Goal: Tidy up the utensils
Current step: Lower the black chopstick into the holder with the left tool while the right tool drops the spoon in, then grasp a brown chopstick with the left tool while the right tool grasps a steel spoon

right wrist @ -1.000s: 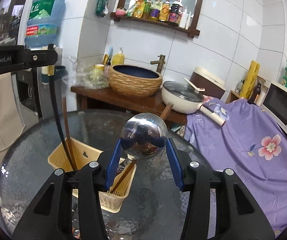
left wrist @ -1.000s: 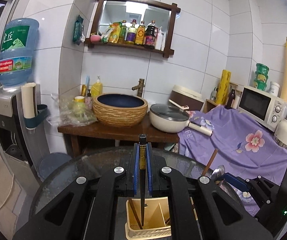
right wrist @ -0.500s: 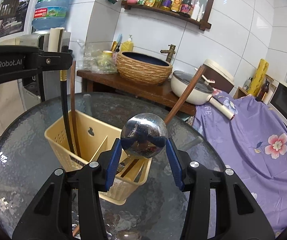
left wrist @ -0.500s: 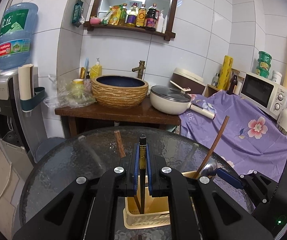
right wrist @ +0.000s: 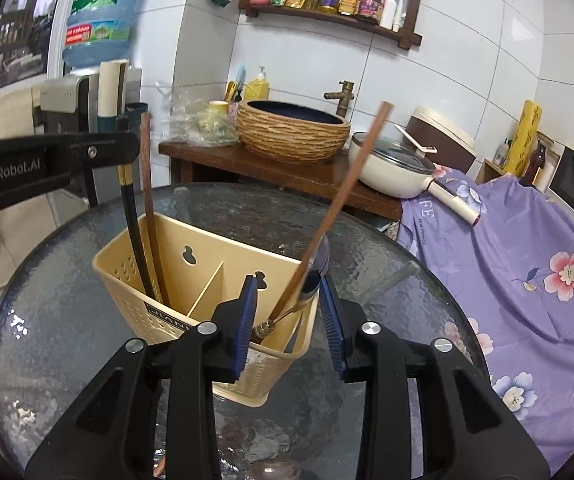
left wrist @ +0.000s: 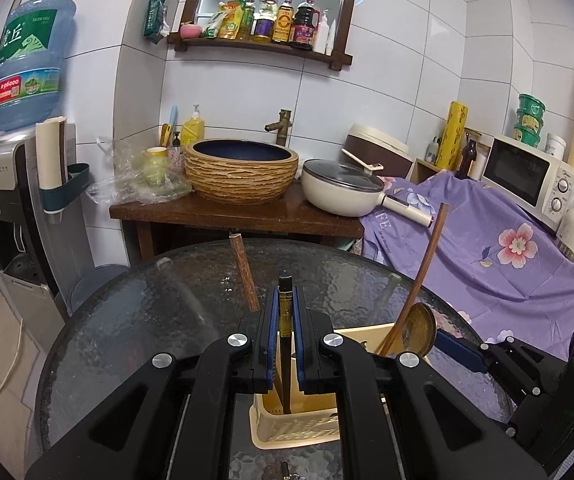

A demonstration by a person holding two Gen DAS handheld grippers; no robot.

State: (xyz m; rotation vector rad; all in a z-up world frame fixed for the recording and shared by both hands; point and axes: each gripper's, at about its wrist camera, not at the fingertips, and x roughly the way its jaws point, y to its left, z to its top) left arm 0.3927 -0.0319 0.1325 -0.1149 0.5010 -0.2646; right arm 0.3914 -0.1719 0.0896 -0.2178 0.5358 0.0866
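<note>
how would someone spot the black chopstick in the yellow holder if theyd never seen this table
On the round glass table stands a yellow plastic utensil holder with a divider. In its left compartment two sticks stand nearly upright. The black chopstick is the darker, gold-banded one, left of the brown wooden one, with the left tongs around its top.

You have a cream-yellow perforated basket [right wrist: 191, 276], a black chopstick [left wrist: 286, 344] with a gold band, a brown wooden chopstick [right wrist: 152, 216], blue gripper pads [right wrist: 245, 320], and at two o'clock a purple flowered cloth [right wrist: 527, 264].
</note>
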